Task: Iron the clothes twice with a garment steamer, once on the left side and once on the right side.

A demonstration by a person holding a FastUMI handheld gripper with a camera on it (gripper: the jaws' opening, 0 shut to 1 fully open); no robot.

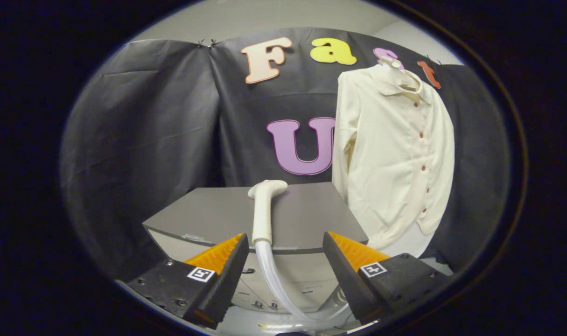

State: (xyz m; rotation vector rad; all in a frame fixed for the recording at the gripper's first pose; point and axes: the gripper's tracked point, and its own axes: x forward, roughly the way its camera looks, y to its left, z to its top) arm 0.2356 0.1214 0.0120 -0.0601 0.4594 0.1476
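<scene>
Black cloth [148, 130] hangs as the booth's wall across the back of the scene, with a strip of pale ceiling above it at the top of the frame. Ahead of it, at centre, stands a grey cabinet whose flat top serves as the worktop [218, 214]. On that worktop lies the white garment steamer [263, 210], handle pointing toward the camera and its head turned to the right at the far end; a clear hose [274, 275] leaves the handle's near end, drops over the worktop's front edge and curves away toward the lower right. At the right of the frame a cream button-up shirt [395, 158] hangs on a hanger against the cloth, just beside the worktop's right corner, collar up and its row of dark buttons facing forward. The gripper [285, 266] sits at the bottom centre with its jaws released and spread wide, nothing held; the steamer's handle end and hose lie between the fingers, untouched by either.
</scene>
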